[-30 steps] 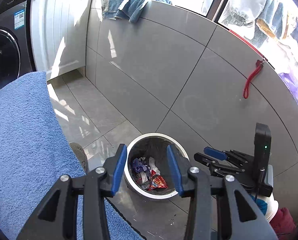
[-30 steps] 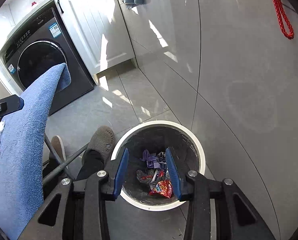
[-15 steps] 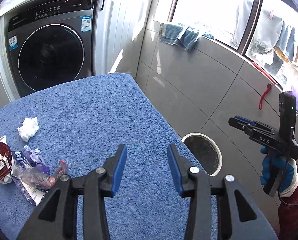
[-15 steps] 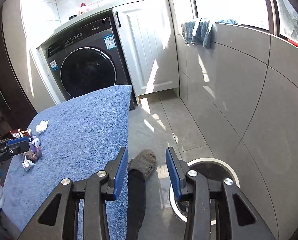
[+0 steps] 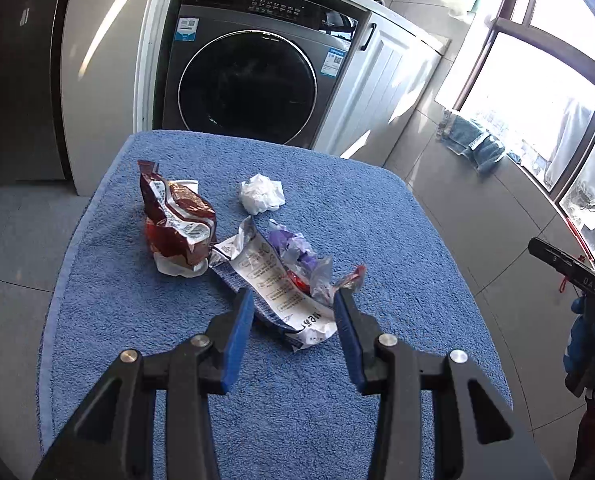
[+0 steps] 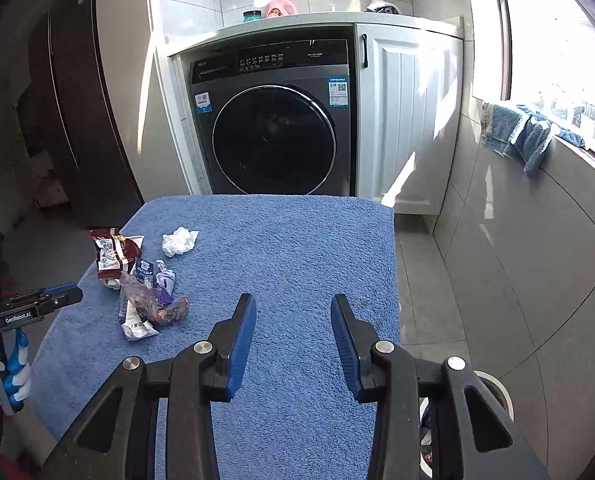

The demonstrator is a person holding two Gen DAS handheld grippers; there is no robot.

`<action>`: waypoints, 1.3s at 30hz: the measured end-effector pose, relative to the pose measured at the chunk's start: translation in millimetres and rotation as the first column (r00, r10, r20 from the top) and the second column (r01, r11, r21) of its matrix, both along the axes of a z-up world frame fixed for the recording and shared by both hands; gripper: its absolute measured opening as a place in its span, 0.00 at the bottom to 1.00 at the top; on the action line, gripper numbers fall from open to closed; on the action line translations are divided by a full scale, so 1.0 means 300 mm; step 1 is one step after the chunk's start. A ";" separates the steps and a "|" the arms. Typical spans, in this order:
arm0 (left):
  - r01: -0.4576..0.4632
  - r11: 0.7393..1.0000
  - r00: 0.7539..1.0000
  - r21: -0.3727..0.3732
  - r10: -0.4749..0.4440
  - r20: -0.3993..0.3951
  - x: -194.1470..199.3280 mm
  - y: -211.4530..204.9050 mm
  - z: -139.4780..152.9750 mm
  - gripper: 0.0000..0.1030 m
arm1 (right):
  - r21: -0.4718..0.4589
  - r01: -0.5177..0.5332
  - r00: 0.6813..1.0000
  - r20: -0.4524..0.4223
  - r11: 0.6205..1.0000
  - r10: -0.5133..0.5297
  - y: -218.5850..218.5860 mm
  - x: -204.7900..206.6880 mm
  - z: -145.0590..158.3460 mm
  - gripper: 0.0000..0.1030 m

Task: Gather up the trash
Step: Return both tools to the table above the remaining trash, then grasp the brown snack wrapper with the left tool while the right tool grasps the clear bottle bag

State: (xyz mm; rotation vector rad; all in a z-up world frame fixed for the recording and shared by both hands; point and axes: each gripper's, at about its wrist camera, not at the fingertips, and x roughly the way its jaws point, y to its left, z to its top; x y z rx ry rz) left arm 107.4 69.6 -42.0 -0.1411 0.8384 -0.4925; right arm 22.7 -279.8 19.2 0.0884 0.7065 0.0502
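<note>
Trash lies on a table covered with a blue towel (image 5: 377, 216): a brown snack bag (image 5: 177, 220), a crumpled white tissue (image 5: 262, 197), a white printed wrapper (image 5: 281, 288) and a clear and purple wrapper (image 5: 303, 264) with a red bit. My left gripper (image 5: 293, 312) is open and empty, just above the white wrapper's near end. My right gripper (image 6: 293, 320) is open and empty over bare towel (image 6: 297, 248), to the right of the trash pile (image 6: 145, 292). The white-rimmed trash bin (image 6: 497, 396) stands on the floor at the lower right.
A dark front-load washing machine (image 6: 273, 128) and a white cabinet (image 6: 409, 112) stand behind the table. A tiled low wall with a blue cloth (image 6: 525, 132) runs along the right. The left gripper also shows at the left edge of the right wrist view (image 6: 57, 298).
Both grippers swung up and left from over the trash bin to over the table. The left one now hovers at the trash pile. Both stayed open.
</note>
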 end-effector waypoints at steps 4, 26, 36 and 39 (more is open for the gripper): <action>-0.069 0.997 0.998 -0.025 0.068 -0.017 0.042 0.131 -0.031 0.39 | 0.007 -0.080 0.996 -0.033 0.997 0.080 0.110 0.079 -0.022 0.35; -0.115 0.991 0.987 -0.062 0.107 -0.119 0.402 0.150 -0.095 0.38 | 0.112 -0.384 0.876 -0.269 0.917 0.400 0.506 0.400 -0.347 0.35; -0.085 0.995 0.984 -0.051 0.076 -0.161 0.464 0.091 -0.146 0.31 | 0.141 -0.409 0.846 -0.312 0.901 0.433 0.535 0.470 -0.442 0.35; -0.075 0.996 0.984 -0.039 0.067 -0.164 0.469 0.063 -0.152 0.19 | 0.167 -0.401 0.847 -0.308 0.901 0.434 0.515 0.466 -0.458 0.35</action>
